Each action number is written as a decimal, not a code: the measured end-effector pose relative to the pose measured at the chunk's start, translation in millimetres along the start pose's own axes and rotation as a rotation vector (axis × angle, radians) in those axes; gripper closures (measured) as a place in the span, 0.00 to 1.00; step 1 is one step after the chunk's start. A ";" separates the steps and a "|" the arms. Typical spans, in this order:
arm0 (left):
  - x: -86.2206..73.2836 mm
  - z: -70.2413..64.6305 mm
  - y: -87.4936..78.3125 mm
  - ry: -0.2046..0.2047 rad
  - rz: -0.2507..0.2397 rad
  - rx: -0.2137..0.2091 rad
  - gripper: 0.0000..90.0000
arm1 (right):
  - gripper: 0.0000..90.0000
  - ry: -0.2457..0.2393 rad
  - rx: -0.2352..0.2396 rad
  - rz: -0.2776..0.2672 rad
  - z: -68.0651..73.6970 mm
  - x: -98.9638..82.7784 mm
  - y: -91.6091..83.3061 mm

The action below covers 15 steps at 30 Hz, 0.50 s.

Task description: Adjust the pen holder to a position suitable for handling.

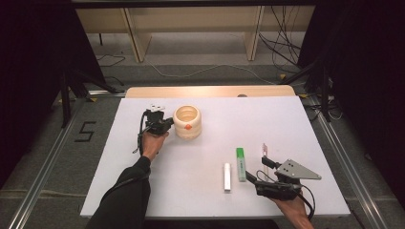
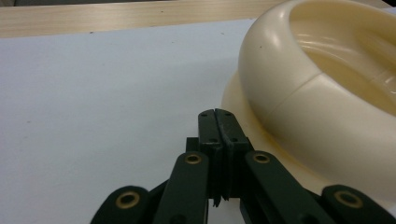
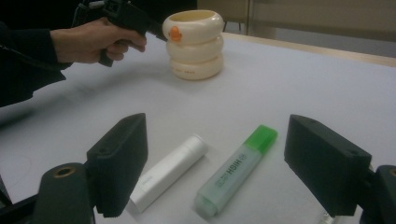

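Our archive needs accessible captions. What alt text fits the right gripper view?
Two open black fingers of the right gripper frame a white tube and a green highlighter lying on a white table. Behind, a hand holds the left gripper against a cream ringed holder.

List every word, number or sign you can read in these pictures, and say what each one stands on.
"5": black figure on the floor left of the table.
"HIGH": on the green highlighter; seen upside down, and any further letters are too blurred to read.
Faint print on the white tube: too small to read.
Faint marks low on the cream holder: too blurred to read.
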<state>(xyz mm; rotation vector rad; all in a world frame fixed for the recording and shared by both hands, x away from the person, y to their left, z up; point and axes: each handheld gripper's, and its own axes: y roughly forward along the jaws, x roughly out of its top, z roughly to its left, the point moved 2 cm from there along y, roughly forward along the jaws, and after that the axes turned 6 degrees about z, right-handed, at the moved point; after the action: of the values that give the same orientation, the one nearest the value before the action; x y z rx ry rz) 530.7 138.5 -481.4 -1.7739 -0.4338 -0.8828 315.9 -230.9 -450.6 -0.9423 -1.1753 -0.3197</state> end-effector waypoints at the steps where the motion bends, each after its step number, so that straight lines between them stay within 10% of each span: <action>1: 0.6 -3.1 1.0 0.013 0.004 -0.002 0.99 | 0.25 -0.001 0.000 0.000 0.0 0.0 -0.1; 15: 7.3 -33.9 10.8 0.060 0.021 -0.025 0.99 | 0.25 -0.004 0.000 0.002 0.2 0.0 0.1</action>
<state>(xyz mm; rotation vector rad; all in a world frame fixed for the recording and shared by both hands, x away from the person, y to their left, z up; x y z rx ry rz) 530.6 102.4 -477.3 -1.7672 -0.3665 -0.9275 315.8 -230.7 -450.6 -0.9442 -1.1781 -0.3164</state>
